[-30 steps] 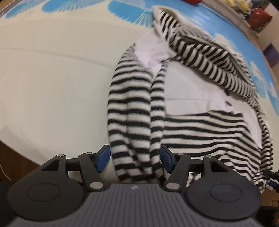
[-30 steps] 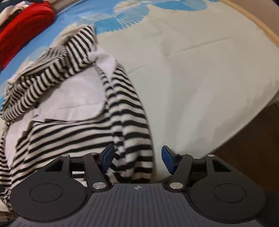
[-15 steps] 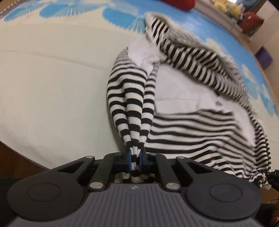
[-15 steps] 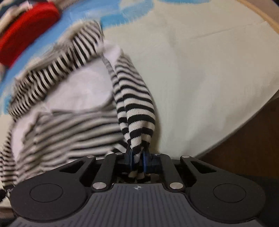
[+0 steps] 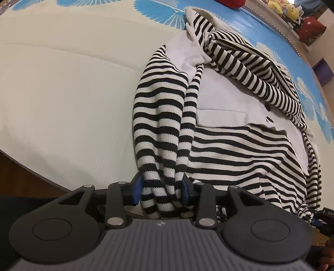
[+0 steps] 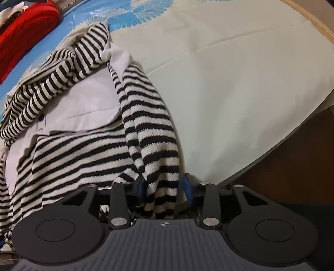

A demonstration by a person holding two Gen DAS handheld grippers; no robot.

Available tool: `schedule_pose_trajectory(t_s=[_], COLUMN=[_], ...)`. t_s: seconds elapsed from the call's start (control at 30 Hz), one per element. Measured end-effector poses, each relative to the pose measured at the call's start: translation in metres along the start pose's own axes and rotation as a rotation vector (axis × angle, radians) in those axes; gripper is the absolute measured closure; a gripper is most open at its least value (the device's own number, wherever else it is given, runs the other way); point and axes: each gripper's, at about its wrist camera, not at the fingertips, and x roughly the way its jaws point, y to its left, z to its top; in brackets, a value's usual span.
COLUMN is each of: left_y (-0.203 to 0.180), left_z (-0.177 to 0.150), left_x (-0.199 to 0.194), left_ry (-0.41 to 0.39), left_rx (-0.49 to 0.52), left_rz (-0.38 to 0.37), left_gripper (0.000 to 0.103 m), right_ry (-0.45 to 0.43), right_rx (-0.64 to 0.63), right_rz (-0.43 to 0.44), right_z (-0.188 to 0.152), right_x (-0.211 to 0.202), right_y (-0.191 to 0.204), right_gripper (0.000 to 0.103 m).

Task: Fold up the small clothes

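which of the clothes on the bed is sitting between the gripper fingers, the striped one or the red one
The striped garment: its bunched sleeve runs between the left gripper fingers. The red garment lies far off, untouched.

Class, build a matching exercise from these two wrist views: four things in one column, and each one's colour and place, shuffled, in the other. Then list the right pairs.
Column A
1. striped sleeve
2. bundled garment
3. plush toys
4. sheet

Column B
a. cream near the camera, blue fan prints farther off
b. yellow, at the far edge
c. black and white, between the fingers of the left gripper
d. red, on the blue part of the sheet

Pairs: 1-c, 2-d, 3-b, 4-a
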Motion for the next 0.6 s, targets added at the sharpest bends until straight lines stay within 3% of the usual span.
schedule_pose_trajectory(t_s=[0.17,0.23,0.27,0.3,0.33,0.37,0.47,0.6], left_y=[0.0,-0.003,-0.004,-0.005,-0.006,-0.007,-0.008,-0.002], left_z=[0.0,0.0,0.0,0.0,0.0,0.0,0.0,0.0], left_x=[0.005,0.007,0.006,0.003,-0.001,-0.005,-0.009,0.002], left_ry=[0.013,0.009,0.001,-0.021,-0.04,-0.056,-0.064,-0.005], left_rx=[-0.002,0.012,0.018,0.02,0.021,0.026,0.029,-0.006], left_rz=[0.012,0.008,0.003,-0.001,-0.007,-0.014,-0.025,-0.014], left_gripper=[0.065,0.078,0.09,0.094,0.094,0.095,0.094,0.083], right_ry=[0.009,0.009,0.011,0.009,0.001,-0.02,-0.091,-0.024], right_rx=[-0.026,-0.03,-0.032,-0.034,-0.035,-0.033,-0.029,-0.026], right_rz=[-0.014,-0.01,-0.002,0.011,0.037,0.051,0.049,0.058], right_z=[-0.002,-0.002,-0.003,-0.003,-0.004,-0.003,-0.002,-0.005], right_x=[0.003,0.003,0.002,0.001,-0.001,-0.004,-0.014,-0.004], right_y=[0.0,0.0,0.0,0.001,0.001,0.002,0.003,0.002], right_gripper=[0.057,0.057,0.064,0.071,0.087,0.092,0.093,0.085])
